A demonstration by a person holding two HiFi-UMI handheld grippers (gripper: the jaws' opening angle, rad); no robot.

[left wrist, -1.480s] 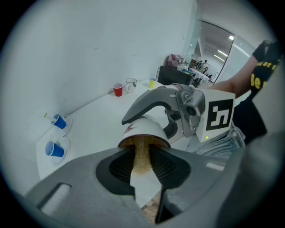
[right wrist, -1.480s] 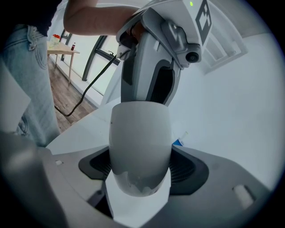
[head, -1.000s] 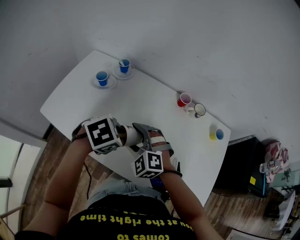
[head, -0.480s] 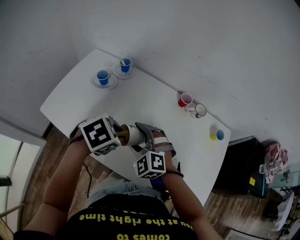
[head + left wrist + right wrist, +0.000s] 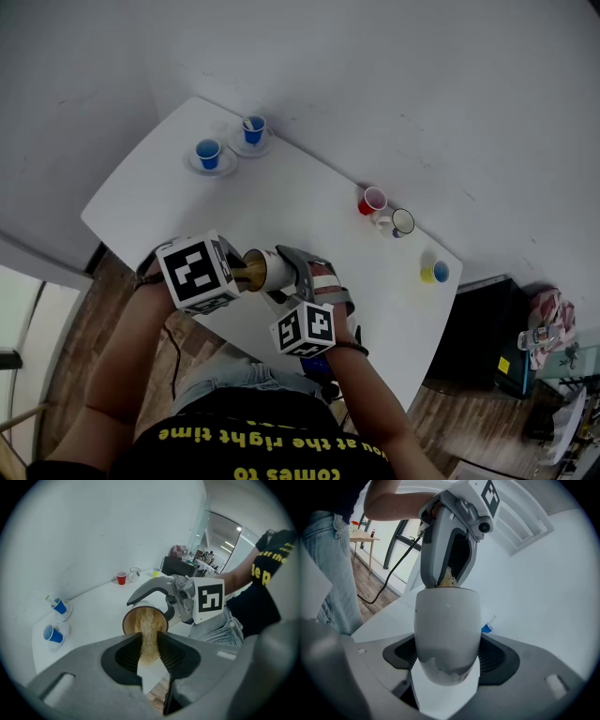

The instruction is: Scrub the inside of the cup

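A white cup (image 5: 447, 630) lies tilted in the air over the table's near edge, my right gripper (image 5: 447, 667) shut on its body. Its mouth faces my left gripper (image 5: 149, 656), which is shut on a tan fibrous scrubber (image 5: 147, 634). The scrubber's far end reaches into the cup (image 5: 162, 619). In the head view the cup (image 5: 272, 270) sits between the left gripper (image 5: 239, 273) and the right gripper (image 5: 292, 274), and the scrubber (image 5: 247, 273) shows at its mouth. From the right gripper view only a tuft of scrubber (image 5: 448, 579) shows above the rim.
On the white table (image 5: 309, 206), two blue cups on saucers (image 5: 208, 153) (image 5: 253, 129) stand at the far left. A red cup (image 5: 372, 201), a white mug (image 5: 399, 222) and a yellow cup (image 5: 431, 272) stand along the far right edge. Wooden floor lies below the near edge.
My left gripper has drawn back slightly to the left, and a bit more of the scrubber shows outside the cup's mouth. The right gripper and cup have hardly moved.
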